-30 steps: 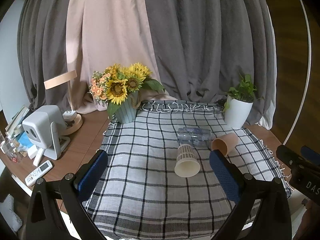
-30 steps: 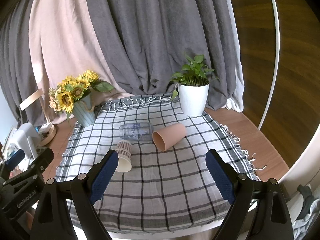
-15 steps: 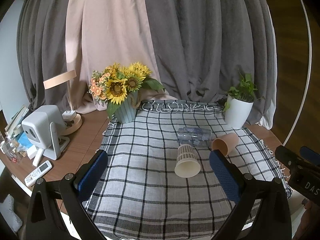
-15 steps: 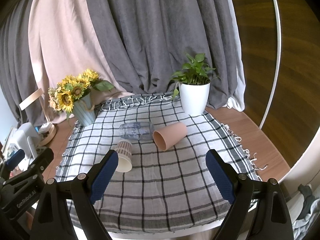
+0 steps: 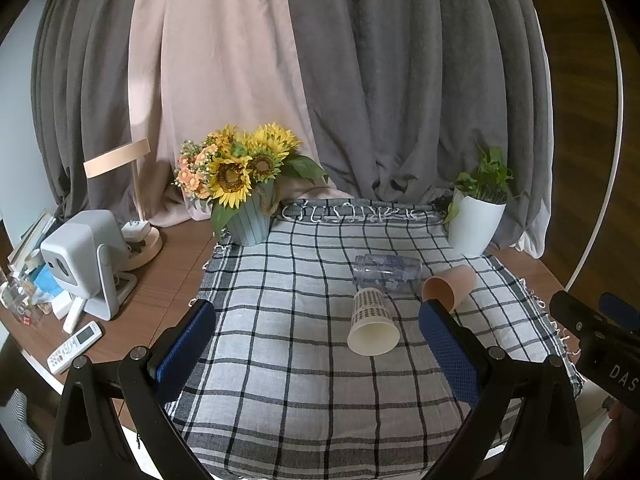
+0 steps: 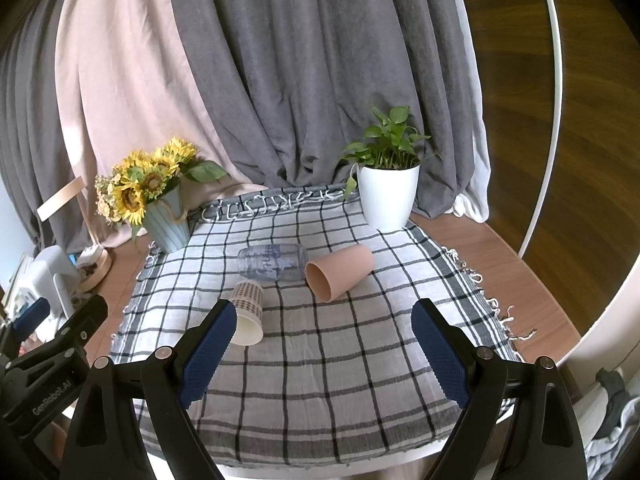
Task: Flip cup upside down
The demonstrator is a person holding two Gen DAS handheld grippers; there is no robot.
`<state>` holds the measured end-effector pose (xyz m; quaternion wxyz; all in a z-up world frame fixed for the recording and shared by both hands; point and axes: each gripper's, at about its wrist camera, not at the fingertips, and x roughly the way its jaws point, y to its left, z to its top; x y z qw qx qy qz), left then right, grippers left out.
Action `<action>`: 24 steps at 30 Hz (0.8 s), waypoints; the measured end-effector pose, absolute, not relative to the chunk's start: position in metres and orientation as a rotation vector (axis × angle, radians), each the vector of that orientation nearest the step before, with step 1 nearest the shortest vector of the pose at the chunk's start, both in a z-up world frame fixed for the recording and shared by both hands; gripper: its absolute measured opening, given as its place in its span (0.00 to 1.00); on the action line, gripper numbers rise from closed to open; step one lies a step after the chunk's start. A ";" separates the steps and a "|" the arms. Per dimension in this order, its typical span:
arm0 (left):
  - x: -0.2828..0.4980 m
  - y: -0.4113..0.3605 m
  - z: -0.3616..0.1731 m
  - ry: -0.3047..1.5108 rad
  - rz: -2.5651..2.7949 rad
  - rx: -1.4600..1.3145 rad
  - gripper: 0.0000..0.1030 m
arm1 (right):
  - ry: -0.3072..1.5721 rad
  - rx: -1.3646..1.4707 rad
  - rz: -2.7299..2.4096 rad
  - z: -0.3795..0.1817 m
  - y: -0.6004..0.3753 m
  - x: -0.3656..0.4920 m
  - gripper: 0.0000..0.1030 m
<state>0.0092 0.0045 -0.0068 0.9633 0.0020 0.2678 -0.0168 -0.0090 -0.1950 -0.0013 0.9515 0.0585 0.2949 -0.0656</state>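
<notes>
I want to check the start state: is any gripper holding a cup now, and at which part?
Nothing is held. The left gripper and right gripper are both open above the cloth, and no cup is touched.

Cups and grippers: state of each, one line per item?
Paper cup: on its side, mouth toward the cameras.
Pink cup: on its side, mouth toward the cameras.
Clear cup: on its side, between the other two.
Left gripper: open, empty, above the cloth.
Right gripper: open, empty.
</notes>
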 end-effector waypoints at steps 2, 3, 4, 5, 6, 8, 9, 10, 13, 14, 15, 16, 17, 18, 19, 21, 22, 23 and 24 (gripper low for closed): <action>0.009 0.005 -0.007 0.542 -0.035 0.004 1.00 | 0.601 0.118 -0.134 -0.002 -0.195 -0.009 0.87; 0.009 0.004 -0.007 0.542 -0.034 0.004 1.00 | 0.602 0.121 -0.133 -0.001 -0.195 -0.009 0.87; 0.009 0.004 -0.007 0.542 -0.033 0.004 1.00 | 0.600 0.121 -0.133 -0.001 -0.195 -0.009 0.87; 0.010 0.004 -0.007 0.542 -0.033 0.004 1.00 | 0.600 0.120 -0.134 -0.002 -0.195 -0.009 0.87; 0.009 0.005 -0.007 0.543 -0.036 0.004 1.00 | 0.602 0.119 -0.134 -0.002 -0.194 -0.008 0.87; 0.009 0.005 -0.007 0.542 -0.034 0.005 1.00 | 0.601 0.120 -0.134 -0.002 -0.195 -0.008 0.87; 0.009 0.005 -0.007 0.542 -0.035 0.005 1.00 | 0.601 0.119 -0.134 -0.002 -0.195 -0.008 0.87; 0.009 0.005 -0.007 0.542 -0.034 0.004 1.00 | 0.601 0.120 -0.133 -0.002 -0.195 -0.008 0.87; 0.009 0.005 -0.007 0.542 -0.034 0.003 1.00 | 0.603 0.121 -0.134 -0.002 -0.194 -0.008 0.87; 0.009 0.004 -0.007 0.543 -0.034 0.002 1.00 | 0.603 0.121 -0.134 -0.002 -0.194 -0.008 0.87; 0.009 0.004 -0.007 0.544 -0.035 0.004 1.00 | 0.603 0.120 -0.133 -0.002 -0.194 -0.008 0.87; 0.009 0.004 -0.007 0.543 -0.035 0.005 1.00 | 0.604 0.120 -0.133 -0.002 -0.194 -0.007 0.87; 0.009 0.004 -0.007 0.543 -0.034 0.005 1.00 | 0.603 0.120 -0.132 -0.001 -0.194 -0.008 0.87; 0.009 0.004 -0.007 0.544 -0.035 0.004 1.00 | 0.602 0.120 -0.133 -0.001 -0.194 -0.007 0.87; 0.010 0.004 -0.007 0.545 -0.035 0.003 1.00 | 0.602 0.118 -0.133 0.000 -0.194 -0.007 0.87; 0.010 0.004 -0.008 0.543 -0.034 0.003 1.00 | 0.603 0.117 -0.132 -0.004 -0.192 -0.005 0.87; 0.010 0.003 -0.008 0.543 -0.033 0.003 1.00 | 0.603 0.116 -0.131 -0.008 -0.190 -0.004 0.87; 0.010 0.003 -0.009 0.544 -0.033 0.004 1.00 | 0.603 0.115 -0.131 -0.009 -0.189 -0.003 0.87; 0.010 0.003 -0.010 0.545 -0.033 0.004 1.00 | 0.603 0.115 -0.132 -0.009 -0.189 -0.003 0.87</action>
